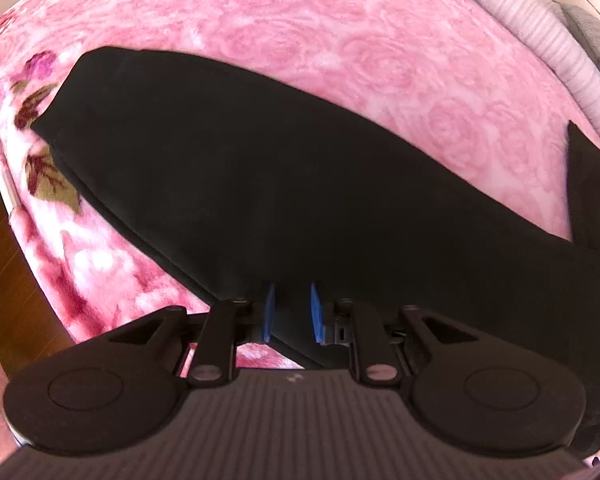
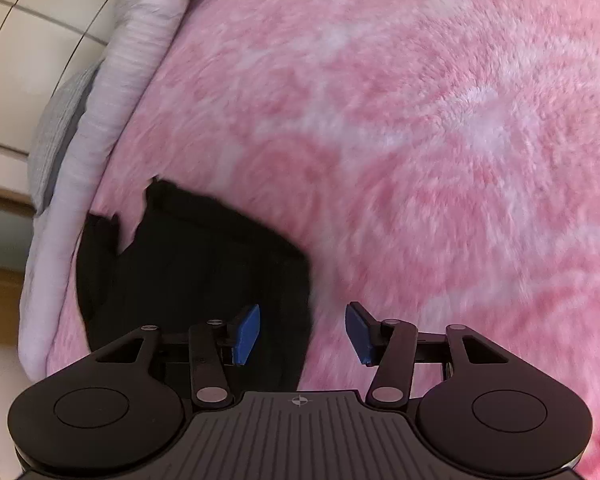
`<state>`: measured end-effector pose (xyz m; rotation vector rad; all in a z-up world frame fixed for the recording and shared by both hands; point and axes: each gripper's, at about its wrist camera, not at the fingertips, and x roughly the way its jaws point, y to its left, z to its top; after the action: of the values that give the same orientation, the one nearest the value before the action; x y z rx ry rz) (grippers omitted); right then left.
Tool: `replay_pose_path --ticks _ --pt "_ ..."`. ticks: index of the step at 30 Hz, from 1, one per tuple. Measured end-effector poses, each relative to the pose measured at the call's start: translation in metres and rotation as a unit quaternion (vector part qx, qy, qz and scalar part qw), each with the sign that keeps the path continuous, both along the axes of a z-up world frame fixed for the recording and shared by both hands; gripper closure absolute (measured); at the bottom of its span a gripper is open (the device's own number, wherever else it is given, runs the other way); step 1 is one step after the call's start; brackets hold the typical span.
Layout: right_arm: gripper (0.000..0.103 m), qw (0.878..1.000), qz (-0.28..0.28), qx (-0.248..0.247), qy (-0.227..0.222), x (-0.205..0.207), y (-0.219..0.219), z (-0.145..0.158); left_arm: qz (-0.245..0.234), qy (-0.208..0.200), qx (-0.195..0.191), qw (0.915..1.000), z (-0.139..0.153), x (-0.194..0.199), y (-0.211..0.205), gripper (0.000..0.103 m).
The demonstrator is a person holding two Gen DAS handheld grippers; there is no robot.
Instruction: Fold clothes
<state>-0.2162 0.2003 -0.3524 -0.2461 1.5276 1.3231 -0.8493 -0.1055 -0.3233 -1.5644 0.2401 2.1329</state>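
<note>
The garment [image 1: 260, 184] was plain black against a pink blanket [image 1: 340, 40] patterned with roses (darker maroon blooms and olive leaves toward one edge); each hand-held gripper's pads [image 2: 246, 334] were blue.

A long black folded cloth garment [image 1: 260, 184] lay flat on the pink rose-patterned plush blanket [image 1: 340, 48], running from far left to near right in the left wrist view. The left gripper [image 1: 292, 312] sat over its near edge. A ribbed white fabric roll [image 1: 540, 40] lay along the blanket's far right border. The right gripper [image 2: 302, 334] hung above the blanket, the garment's end just to its left.
</note>
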Motion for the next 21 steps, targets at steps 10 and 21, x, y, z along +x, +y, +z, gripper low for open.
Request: replay_pose_path --ticks 10,21 --pt "0.094 0.994 0.046 0.085 -0.054 0.001 0.010 0.019 0.005 0.020 0.002 0.9998 -0.010 0.013 0.006 0.087" --pt "0.094 0.980 -0.065 0.117 -0.145 0.125 -0.049 0.067 -0.074 -0.011 0.051 0.9959 -0.003 0.087 0.028 0.087"
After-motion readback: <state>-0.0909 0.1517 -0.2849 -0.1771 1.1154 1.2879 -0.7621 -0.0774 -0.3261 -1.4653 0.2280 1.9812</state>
